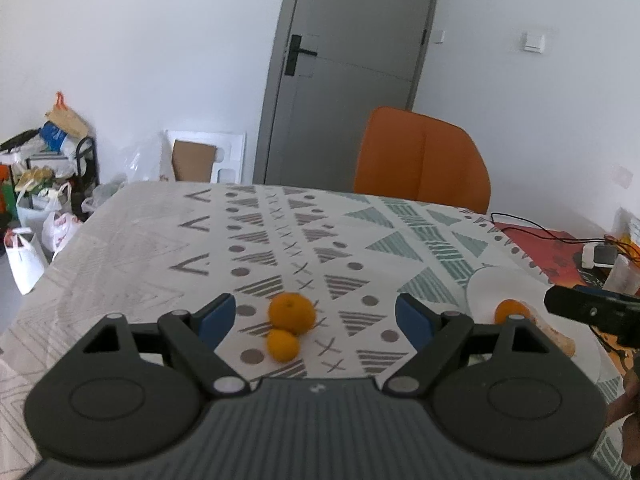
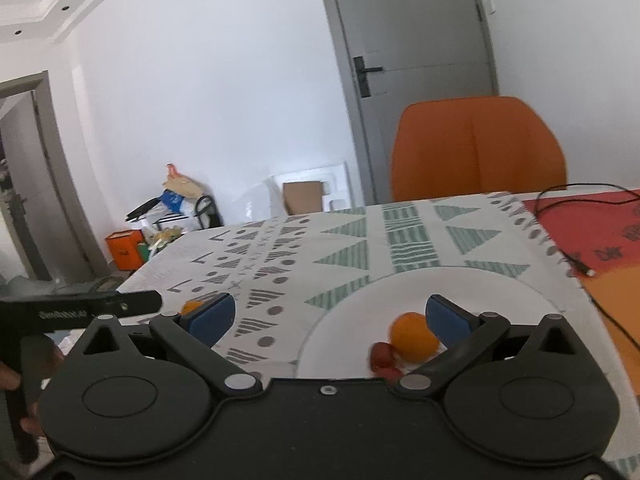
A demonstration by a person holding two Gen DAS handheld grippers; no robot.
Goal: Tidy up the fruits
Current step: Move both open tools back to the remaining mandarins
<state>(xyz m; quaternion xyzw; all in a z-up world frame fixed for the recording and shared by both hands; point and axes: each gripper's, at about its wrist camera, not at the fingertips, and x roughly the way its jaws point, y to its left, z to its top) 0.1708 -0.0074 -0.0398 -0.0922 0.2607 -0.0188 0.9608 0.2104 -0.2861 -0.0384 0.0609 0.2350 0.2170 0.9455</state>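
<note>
In the left wrist view, two oranges, a larger one [image 1: 292, 312] and a smaller one [image 1: 283, 345], lie touching on the patterned tablecloth [image 1: 160, 248]. They sit between the blue pads of my left gripper [image 1: 316, 320], which is open and not touching them. To the right is a white plate [image 1: 488, 288] with another orange [image 1: 510, 312] on it. In the right wrist view my right gripper [image 2: 328, 320] hangs open over the plate [image 2: 352, 320], holding nothing. An orange [image 2: 414, 336] and small red fruits [image 2: 382, 354] rest on the plate near the right pad.
An orange chair [image 1: 424, 156] stands behind the table's far edge. A red mat [image 2: 592, 232] with black cables [image 2: 576, 264] and small devices lies right of the plate. Bags [image 1: 24, 256] crowd the floor past the table's left edge. A hand [image 2: 8, 380] holds the left gripper's handle.
</note>
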